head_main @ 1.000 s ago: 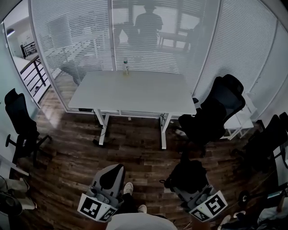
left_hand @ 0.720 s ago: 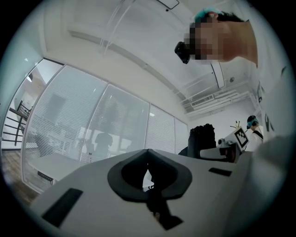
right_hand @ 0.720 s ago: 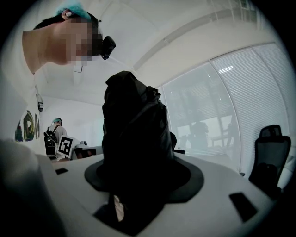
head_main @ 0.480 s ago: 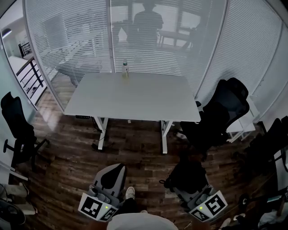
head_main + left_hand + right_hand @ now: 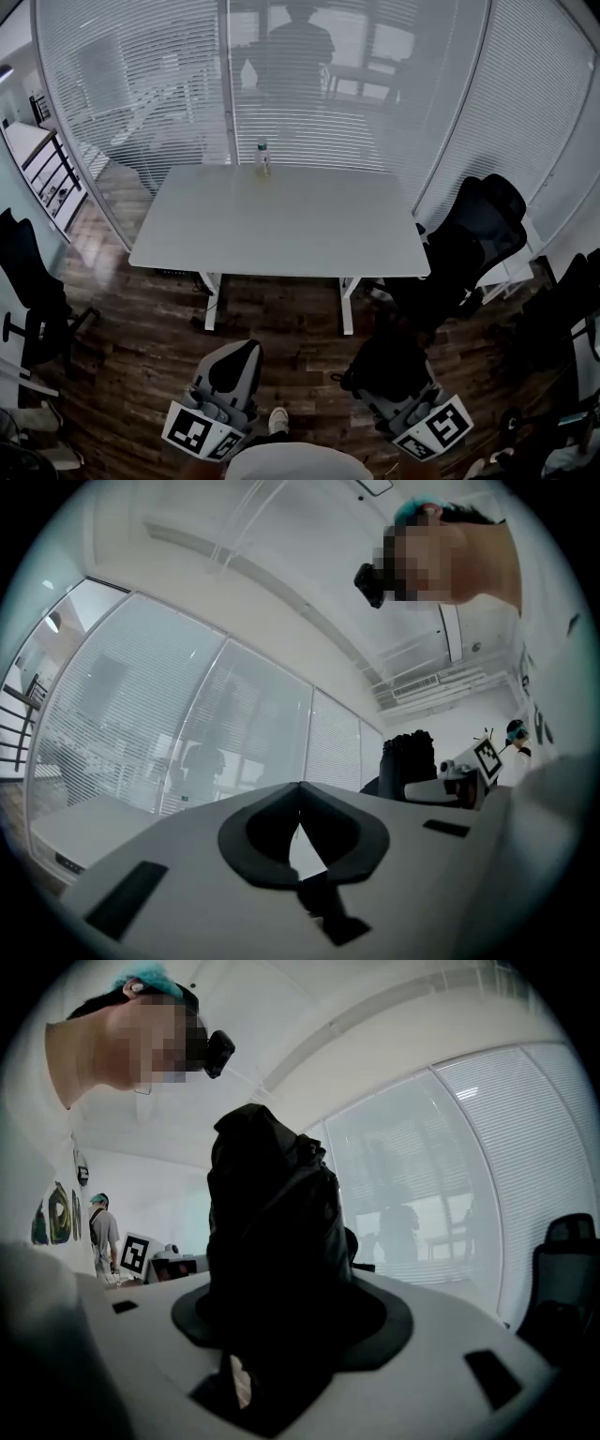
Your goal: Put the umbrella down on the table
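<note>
A folded black umbrella (image 5: 386,361) stands up between the jaws of my right gripper (image 5: 394,373) at the bottom right of the head view. The right gripper view shows the bundled umbrella (image 5: 272,1232) filling the gap, with the jaws closed around it. At the bottom left my left gripper (image 5: 241,349) is held level with its jaws shut tip to tip and nothing between them (image 5: 300,786). The white table (image 5: 281,230) stands ahead of both grippers, across a strip of wooden floor.
A small bottle (image 5: 263,157) stands at the table's far edge. Black office chairs sit to the right (image 5: 478,239) and left (image 5: 28,295) of the table. Behind it runs a glass wall with blinds (image 5: 131,103), which reflects a standing person.
The table has grown larger and nearer in the head view as I walk toward it. Both grippers keep their places in the view, the umbrella still in the right one.
</note>
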`<state>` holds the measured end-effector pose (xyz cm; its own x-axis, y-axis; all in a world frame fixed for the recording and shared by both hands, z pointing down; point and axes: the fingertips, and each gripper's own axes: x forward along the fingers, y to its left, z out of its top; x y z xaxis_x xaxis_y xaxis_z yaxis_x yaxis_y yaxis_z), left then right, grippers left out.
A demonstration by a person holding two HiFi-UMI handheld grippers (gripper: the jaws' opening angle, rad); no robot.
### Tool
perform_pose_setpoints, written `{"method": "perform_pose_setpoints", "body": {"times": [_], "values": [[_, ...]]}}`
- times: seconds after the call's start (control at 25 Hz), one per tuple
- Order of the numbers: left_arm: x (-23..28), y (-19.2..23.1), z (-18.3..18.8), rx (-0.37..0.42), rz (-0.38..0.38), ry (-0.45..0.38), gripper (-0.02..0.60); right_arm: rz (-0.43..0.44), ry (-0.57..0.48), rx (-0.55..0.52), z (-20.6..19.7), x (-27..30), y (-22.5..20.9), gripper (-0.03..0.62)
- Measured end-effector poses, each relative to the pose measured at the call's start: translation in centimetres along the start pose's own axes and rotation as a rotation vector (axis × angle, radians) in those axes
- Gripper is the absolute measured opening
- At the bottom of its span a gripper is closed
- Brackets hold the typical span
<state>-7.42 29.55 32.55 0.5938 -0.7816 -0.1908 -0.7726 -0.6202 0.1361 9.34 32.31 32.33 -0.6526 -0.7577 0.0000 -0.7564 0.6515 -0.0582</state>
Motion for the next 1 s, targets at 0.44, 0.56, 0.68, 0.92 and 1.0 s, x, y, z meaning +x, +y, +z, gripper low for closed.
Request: {"method": "perform_pose_setpoints", "body": {"times": [0.44, 0.56, 0.68, 0.92, 1.0], "values": [[2.7, 8.1, -1.1, -0.027, -0.023, 0.026, 0.012, -0.010, 0.011, 0.018, -1.3, 8.7, -0.5, 0.261], [3.1, 8.7, -1.3, -0.031, -0.028, 0.037, 0.012, -0.007, 0.023, 0.027, -1.7, 9.6, -0.7, 0.262], [3.6, 9.2, -1.6, -0.045, -0.029, 0.048, 0.012, -0.013, 0.025, 0.032, -1.6, 10.3, -1.5, 0.261], [5.5, 10.5, -2.2, -0.045, -0.034, 0.051, 0.012, -0.026, 0.016, 0.025, -1.6, 11.7, -3.2, 0.262], [6.4, 10.4, -2.2, -0.041, -0.040, 0.043, 0.012, -0.035, 0.011, 0.024, -1.5, 11.7, -4.3, 0.262]]}}
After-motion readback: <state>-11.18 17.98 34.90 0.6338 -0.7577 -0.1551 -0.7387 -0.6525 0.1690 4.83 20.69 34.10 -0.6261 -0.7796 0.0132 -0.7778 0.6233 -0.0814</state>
